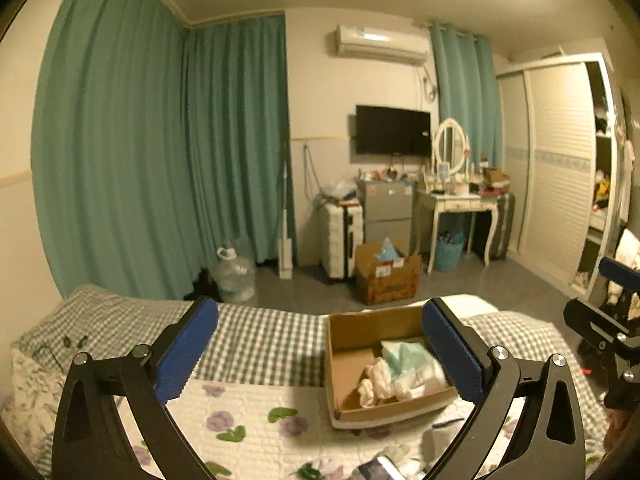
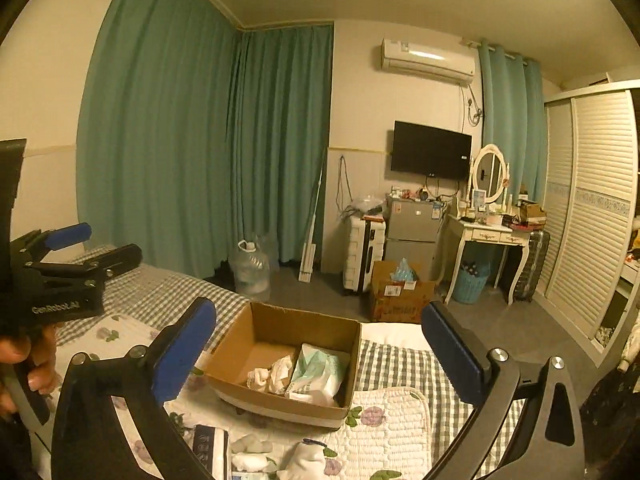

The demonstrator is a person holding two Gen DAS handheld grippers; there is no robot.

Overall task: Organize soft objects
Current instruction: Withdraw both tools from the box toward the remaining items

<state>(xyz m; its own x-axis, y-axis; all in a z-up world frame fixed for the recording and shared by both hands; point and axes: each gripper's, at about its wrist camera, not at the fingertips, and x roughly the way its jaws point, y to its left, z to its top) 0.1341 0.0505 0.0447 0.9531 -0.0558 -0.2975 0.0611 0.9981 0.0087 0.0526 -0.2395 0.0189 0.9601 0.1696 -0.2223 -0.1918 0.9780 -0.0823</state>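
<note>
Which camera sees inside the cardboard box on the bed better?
The right wrist view: the cardboard box sits unobstructed between the open fingers. In the left wrist view, one finger of the left gripper covers part of it.

A crumpled white cloth [image 2: 272, 376] and a pale green packet [image 2: 320, 372] are lying side by side in an open cardboard box [image 2: 280, 328], near the bed's [image 2: 400, 360] foot edge.

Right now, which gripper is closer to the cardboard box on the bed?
Right, though only slightly. The right gripper faces the cardboard box squarely, with the box centred ahead of it. The left gripper sits off to the box's left.
</note>
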